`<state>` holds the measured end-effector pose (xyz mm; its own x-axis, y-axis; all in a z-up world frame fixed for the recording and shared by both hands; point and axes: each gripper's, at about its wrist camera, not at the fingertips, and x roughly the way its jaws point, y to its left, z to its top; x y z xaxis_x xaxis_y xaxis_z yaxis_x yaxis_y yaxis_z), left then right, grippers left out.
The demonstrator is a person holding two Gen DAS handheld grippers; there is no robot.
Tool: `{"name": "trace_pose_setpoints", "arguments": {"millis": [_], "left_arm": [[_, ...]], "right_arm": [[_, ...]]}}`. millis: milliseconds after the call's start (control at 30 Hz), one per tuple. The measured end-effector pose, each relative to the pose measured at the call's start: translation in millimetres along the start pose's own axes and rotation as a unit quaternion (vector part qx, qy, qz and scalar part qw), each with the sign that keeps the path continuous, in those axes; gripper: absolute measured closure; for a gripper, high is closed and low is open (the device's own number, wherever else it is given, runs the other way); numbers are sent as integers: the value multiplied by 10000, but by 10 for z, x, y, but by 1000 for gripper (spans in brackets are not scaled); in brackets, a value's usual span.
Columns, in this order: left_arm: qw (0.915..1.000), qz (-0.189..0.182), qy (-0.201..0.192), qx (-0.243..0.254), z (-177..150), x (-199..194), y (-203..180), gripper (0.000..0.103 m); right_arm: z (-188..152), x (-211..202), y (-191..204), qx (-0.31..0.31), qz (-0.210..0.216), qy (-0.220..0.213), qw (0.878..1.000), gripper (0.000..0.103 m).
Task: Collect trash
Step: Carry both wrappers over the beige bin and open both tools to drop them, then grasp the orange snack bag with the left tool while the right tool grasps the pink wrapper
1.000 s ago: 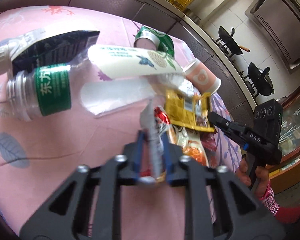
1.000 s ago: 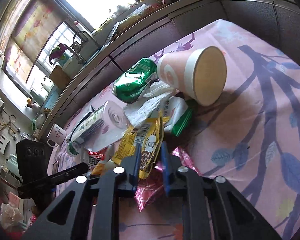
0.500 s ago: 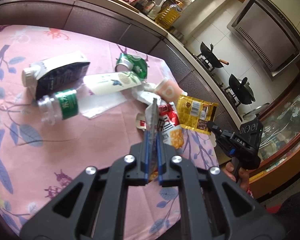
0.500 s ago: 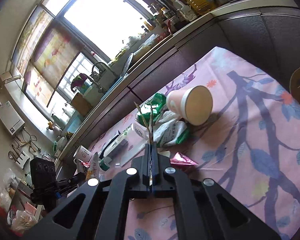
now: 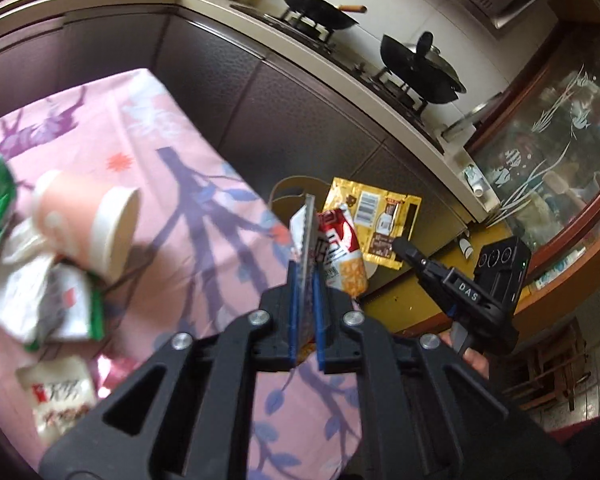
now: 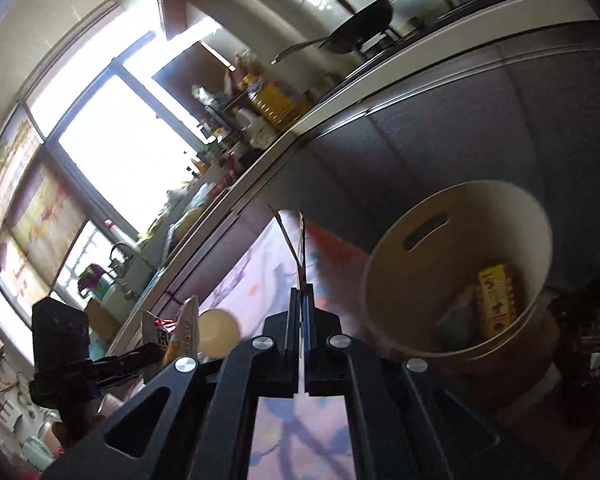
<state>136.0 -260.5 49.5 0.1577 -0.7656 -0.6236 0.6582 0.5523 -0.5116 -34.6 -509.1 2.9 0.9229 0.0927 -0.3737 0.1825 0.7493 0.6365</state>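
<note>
So the left gripper (image 5: pixel 305 280) is clamped on a red and orange snack wrapper (image 5: pixel 336 256), held up past the table edge. It has big white characters on the red part, too warped to read. The right gripper (image 5: pixel 398 245), with "DAS" printed on its body, is pinched tight on a yellow wrapper (image 5: pixel 374 222) with a barcode on the back. From the right wrist view that wrapper (image 6: pixel 296 248) shows edge-on, and the beige bin (image 6: pixel 396 264) sits just right of it, with a yellow packet (image 6: pixel 496 300) already inside. Still on the pink tablecloth (image 5: pixel 220 200): a tipped paper cup (image 5: pixel 88 224), a green and white wrapper (image 5: pixel 60 304) and a white packet (image 5: pixel 60 400) with red writing, maybe Chinese, it's blurry.
</note>
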Motion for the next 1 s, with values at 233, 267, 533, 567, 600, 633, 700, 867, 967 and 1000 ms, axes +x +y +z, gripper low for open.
{"name": "trace_pose_setpoints", "arguments": {"millis": [233, 267, 533, 567, 600, 633, 700, 867, 967, 1000], "left_arm": [[9980, 247, 502, 299, 487, 1188, -374, 95], [9972, 348, 595, 295, 505, 1323, -381, 91], [9961, 497, 722, -33, 510, 1550, -327, 61], [9969, 454, 648, -56, 507, 1491, -329, 61], [9974, 444, 572, -67, 487, 1428, -338, 61], [9979, 407, 489, -76, 460, 1355, -372, 61], [9989, 259, 382, -42, 352, 1198, -425, 61], [9978, 69, 427, 498, -33, 814, -680, 61], [9955, 120, 289, 894, -284, 497, -777, 61], [9950, 116, 245, 958, -366, 385, -792, 61]], "right_arm": [[62, 201, -680, 539, -565, 147, 9968, 103], [47, 233, -748, 665, -560, 196, 9960, 103], [-18, 354, -1025, 1108, -450, 433, 9919, 98], [-16, 339, -1005, 1045, -459, 386, 9927, 95], [-10, 322, -990, 989, -460, 333, 9935, 88], [-12, 296, -961, 944, -482, 253, 9940, 82], [-14, 228, -876, 875, -525, 79, 9947, 35], [22, 51, -644, 613, -436, -233, 9969, 25], [52, -13, -434, 386, -286, -216, 9986, 18], [56, -23, -382, 388, -178, -173, 9989, 17]]}}
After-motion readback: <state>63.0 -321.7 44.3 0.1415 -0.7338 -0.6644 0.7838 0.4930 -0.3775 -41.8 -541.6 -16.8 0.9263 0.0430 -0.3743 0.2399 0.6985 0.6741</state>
